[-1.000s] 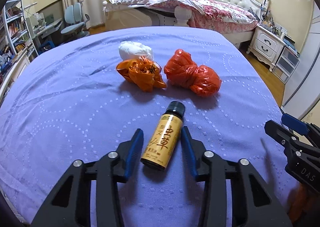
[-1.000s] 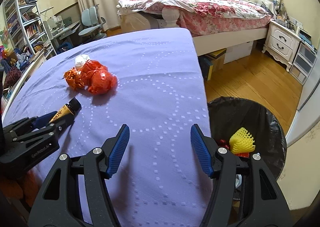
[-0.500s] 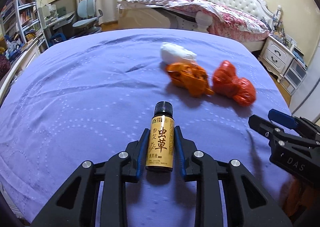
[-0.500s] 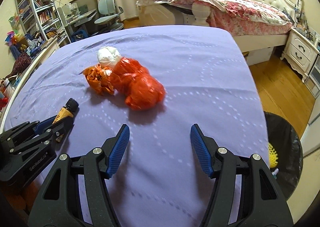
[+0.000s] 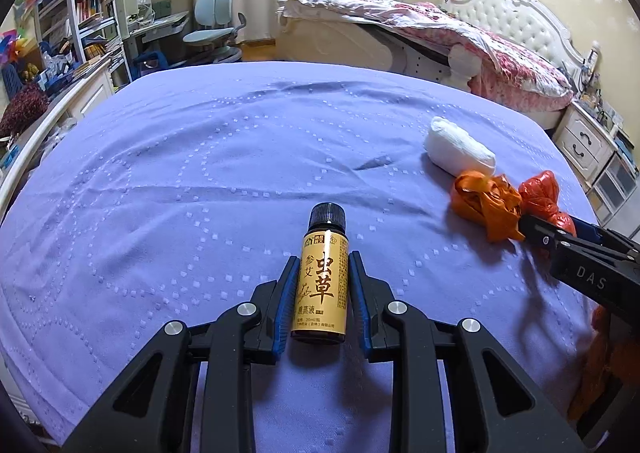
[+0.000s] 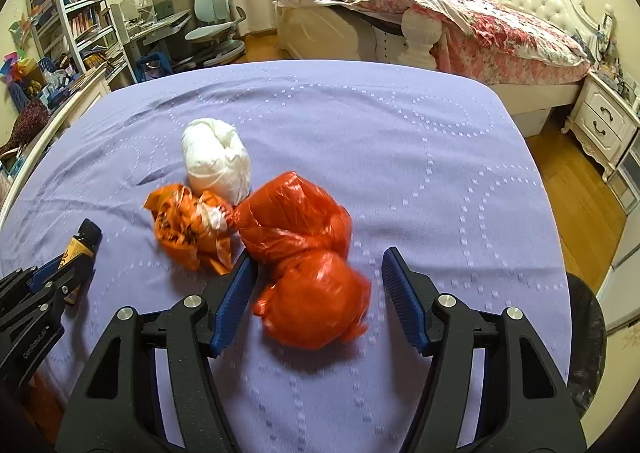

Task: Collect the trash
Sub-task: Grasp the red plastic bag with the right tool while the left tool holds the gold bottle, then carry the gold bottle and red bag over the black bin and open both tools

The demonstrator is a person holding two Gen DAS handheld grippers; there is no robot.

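Note:
My left gripper (image 5: 322, 267) is shut on a small brown bottle (image 5: 321, 285) with a yellow label and black cap, over the purple table (image 5: 180, 173). The bottle also shows in the right wrist view (image 6: 80, 247). My right gripper (image 6: 318, 265) is open, with its jaws on either side of a knotted red plastic bag (image 6: 304, 257). A crumpled orange bag (image 6: 188, 229) and a white wad (image 6: 216, 161) lie just beyond it. In the left wrist view the white wad (image 5: 460, 151), orange bag (image 5: 486, 205) and red bag (image 5: 544, 197) lie at the right.
A black-lined trash bin (image 6: 588, 337) stands off the table's right edge. A bed (image 6: 460, 21) with a floral quilt is behind the table. A desk chair (image 6: 216, 21) and bookshelves (image 6: 76, 25) stand at the back left.
My left gripper closed onto the bottle and turned left. My right gripper swung left from the bin side and moved up to the red bag, now between its jaws.

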